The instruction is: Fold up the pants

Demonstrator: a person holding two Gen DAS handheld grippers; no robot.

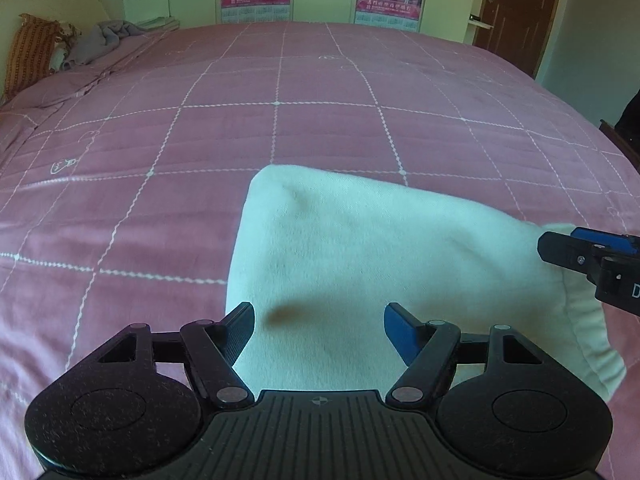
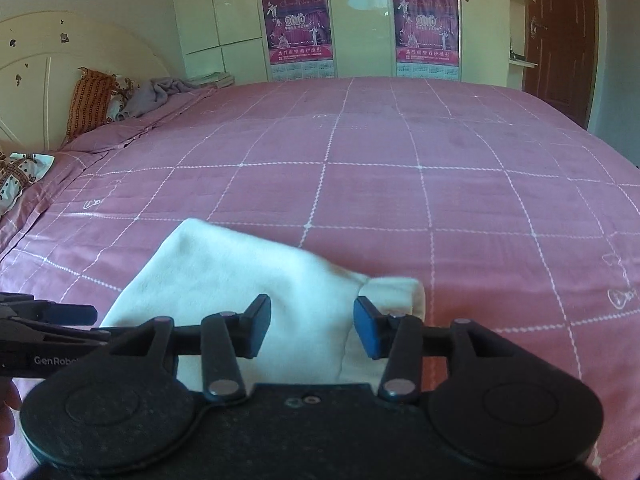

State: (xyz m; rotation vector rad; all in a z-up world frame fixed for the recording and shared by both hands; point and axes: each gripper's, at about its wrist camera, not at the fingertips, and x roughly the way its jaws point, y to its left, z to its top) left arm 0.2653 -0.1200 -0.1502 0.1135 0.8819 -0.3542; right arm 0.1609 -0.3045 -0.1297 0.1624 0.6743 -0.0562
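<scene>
Both grippers, left [image 1: 319,332] and right [image 2: 312,326], hover jaws apart, empty, over folded white pants [image 1: 380,256] at six o'clock on the bed [image 1: 280,100]; next likely smoothing or another fold.

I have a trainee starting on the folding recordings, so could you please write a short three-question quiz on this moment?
1. True or false: the left hand-held gripper is clamped on the white pants.
2. What covers the bed? A) pink checked bedspread B) plain blue sheet C) bare mattress
3. Fill in: in the right wrist view, the right hand-held gripper has its jaws ____, with pants fabric seen between them but not pinched.

Key: 1 false, its jaws stand apart over the fabric; 2 A; 3 open.
</scene>
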